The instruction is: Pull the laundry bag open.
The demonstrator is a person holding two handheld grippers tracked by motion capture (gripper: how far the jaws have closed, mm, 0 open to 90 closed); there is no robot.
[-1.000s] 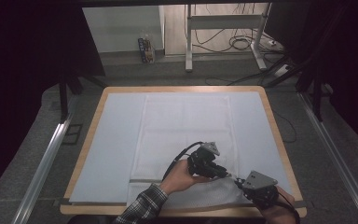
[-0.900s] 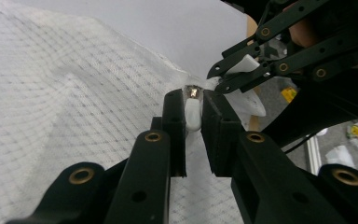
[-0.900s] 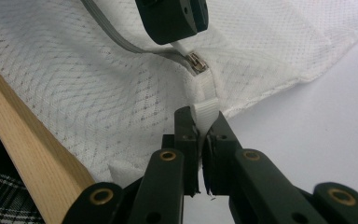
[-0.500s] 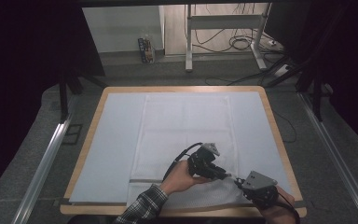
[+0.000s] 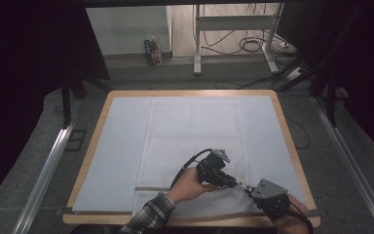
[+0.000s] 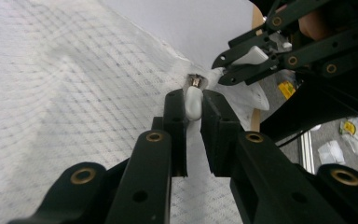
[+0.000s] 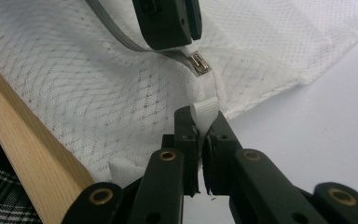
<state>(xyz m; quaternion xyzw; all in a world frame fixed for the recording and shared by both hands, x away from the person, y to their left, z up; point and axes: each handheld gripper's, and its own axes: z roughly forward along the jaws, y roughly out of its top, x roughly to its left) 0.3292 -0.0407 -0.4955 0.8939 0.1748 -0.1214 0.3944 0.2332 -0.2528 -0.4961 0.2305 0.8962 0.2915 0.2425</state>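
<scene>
Very little is changing between the earlier high views and this one; both of my hands are staying where they were at the near right corner of the mesh bag [image 5: 195,131], which is lying flat on the pale sheet [image 5: 121,146] covering the table [image 5: 292,146]; my left gripper [image 6: 195,100] is staying clamped narrow on the white pull tab [image 6: 193,105], just behind the small metal slider [image 6: 195,80]; my right gripper [image 7: 201,122] is pinching the white ribbon loop [image 7: 204,111] at the end of the zip, jaws nearly together on it, so the two sets of tips are facing each other with only the slider between them; the bag itself is not shifting or bunching; I am reading this as both grips being settled and the pull not yet being started, since the slider is sitting right at the ribbon end; I am judging that the next move is for my left to be drawing the slider away along the zip while my right is anchoring the corner; if either thin tab is slipping out, the fabric will be dragging instead of the zip running.
</scene>
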